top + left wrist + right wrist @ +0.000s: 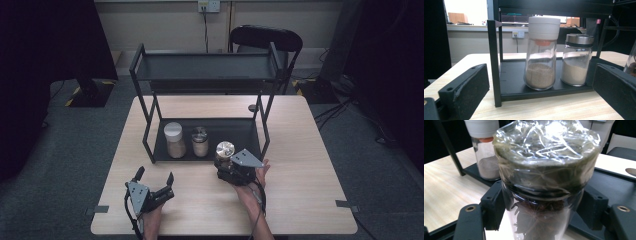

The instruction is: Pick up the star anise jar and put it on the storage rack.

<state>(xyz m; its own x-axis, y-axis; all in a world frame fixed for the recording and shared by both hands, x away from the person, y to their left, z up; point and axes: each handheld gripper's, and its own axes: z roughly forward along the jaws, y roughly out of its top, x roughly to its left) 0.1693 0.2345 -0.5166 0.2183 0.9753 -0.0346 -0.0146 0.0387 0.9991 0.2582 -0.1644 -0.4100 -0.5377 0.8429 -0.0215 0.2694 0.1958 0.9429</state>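
My right gripper is shut on a glass jar with a film-wrapped lid and dark spice inside; the jar sits between both jaws, at the front right edge of the black rack's lower shelf. On that shelf stand a white-capped jar of brown powder and a metal-lidded jar of pale powder. The left gripper view faces the white-capped jar and the metal-lidded jar. My left gripper rests open on the table in front of the rack's left corner, with nothing between its jaws.
The black two-tier rack stands on the far half of the wooden table, its upper shelf bare. A black chair is behind the table. A small dark disc lies behind the rack.
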